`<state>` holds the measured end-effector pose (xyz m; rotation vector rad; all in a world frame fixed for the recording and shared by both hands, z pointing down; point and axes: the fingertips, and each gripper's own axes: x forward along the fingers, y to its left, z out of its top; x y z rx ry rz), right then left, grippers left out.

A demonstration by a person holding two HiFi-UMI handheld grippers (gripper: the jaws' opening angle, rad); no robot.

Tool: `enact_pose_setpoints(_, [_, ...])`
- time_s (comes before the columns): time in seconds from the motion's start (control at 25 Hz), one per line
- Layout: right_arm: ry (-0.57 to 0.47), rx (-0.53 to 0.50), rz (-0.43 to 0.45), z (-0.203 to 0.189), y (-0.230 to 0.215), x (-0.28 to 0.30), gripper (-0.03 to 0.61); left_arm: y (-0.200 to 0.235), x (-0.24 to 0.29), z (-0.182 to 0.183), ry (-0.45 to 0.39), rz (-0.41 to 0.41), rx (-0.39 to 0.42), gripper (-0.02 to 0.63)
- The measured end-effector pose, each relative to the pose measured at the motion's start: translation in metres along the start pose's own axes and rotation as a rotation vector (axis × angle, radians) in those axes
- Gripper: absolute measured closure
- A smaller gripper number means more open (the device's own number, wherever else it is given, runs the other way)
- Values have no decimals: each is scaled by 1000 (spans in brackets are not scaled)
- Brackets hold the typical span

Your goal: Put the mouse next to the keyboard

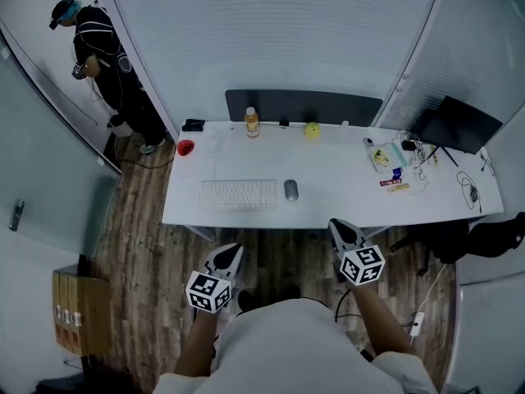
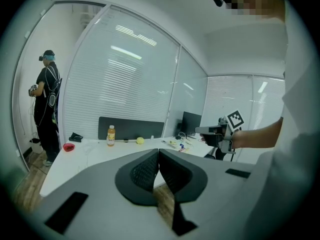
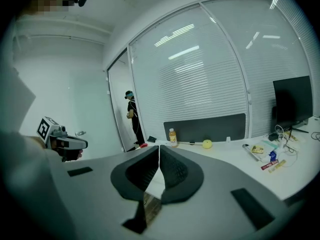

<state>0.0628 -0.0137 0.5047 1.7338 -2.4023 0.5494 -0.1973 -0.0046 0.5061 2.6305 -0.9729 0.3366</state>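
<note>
In the head view a grey mouse (image 1: pixel 290 190) lies on the white desk (image 1: pixel 344 195), just right of the white keyboard (image 1: pixel 239 194). Both grippers are held off the desk, in front of its near edge and above the floor. My left gripper (image 1: pixel 232 253) is shut with nothing between its jaws, and its tips meet in its own view (image 2: pixel 158 153). My right gripper (image 1: pixel 339 227) is shut and empty too, jaws touching (image 3: pixel 159 149). Each gripper shows in the other's view, the right gripper (image 2: pixel 220 133) and the left gripper (image 3: pixel 62 143).
On the desk stand an orange bottle (image 1: pixel 251 122), a yellow ball (image 1: pixel 312 130), a red cup (image 1: pixel 186 147) and a clutter of small items and cables (image 1: pixel 398 162). A dark monitor (image 1: pixel 459 124) is at the far right. A person (image 1: pixel 107 64) stands at the back left.
</note>
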Motion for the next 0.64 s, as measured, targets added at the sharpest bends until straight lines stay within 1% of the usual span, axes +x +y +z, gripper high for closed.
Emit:
enact_pose_setpoints(0.24, [-4,5,-13,0,5,-1,545,8,-7,-1,-6,4,-7,595])
enact_pose_setpoints(0.64, [-4,-4,-9,3,18,7,545,20,-16,2,-16,15,-10,595])
